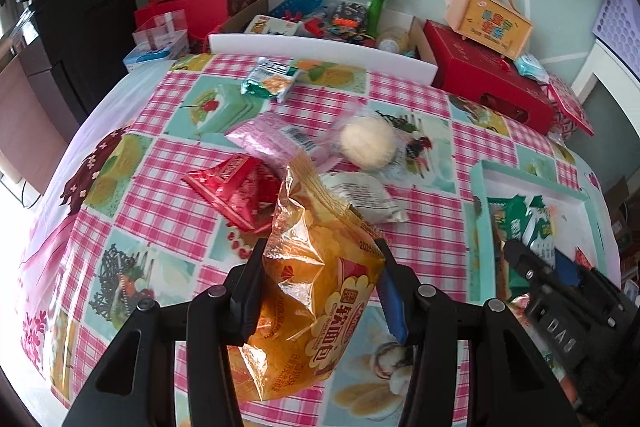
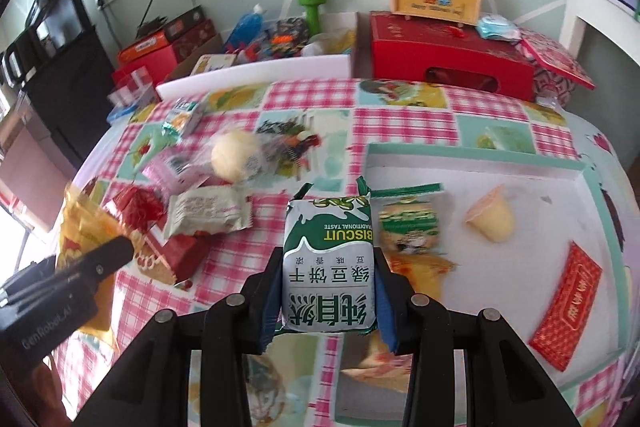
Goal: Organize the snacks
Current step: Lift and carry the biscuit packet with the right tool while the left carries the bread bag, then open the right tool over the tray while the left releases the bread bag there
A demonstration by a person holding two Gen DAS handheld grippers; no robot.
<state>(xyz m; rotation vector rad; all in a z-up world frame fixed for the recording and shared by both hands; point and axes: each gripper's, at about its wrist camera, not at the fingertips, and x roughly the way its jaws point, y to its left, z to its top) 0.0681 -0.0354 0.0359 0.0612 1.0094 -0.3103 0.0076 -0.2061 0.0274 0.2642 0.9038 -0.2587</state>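
Right gripper (image 2: 328, 301) clamps biscuit packet (image 2: 329, 267); perhaps hidden in left view.

Pile of wrapped snacks (image 2: 208, 187) left of frame on checked tablecloth (image 2: 400, 123); shallow teal-rimmed tray (image 2: 472, 157) right, holding yellow jelly cup (image 2: 492, 217) and red flat packet (image 2: 566, 311).

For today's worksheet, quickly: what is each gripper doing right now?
Left gripper: shut on the orange bread bag.
Right gripper: shut on the green biscuit pack.
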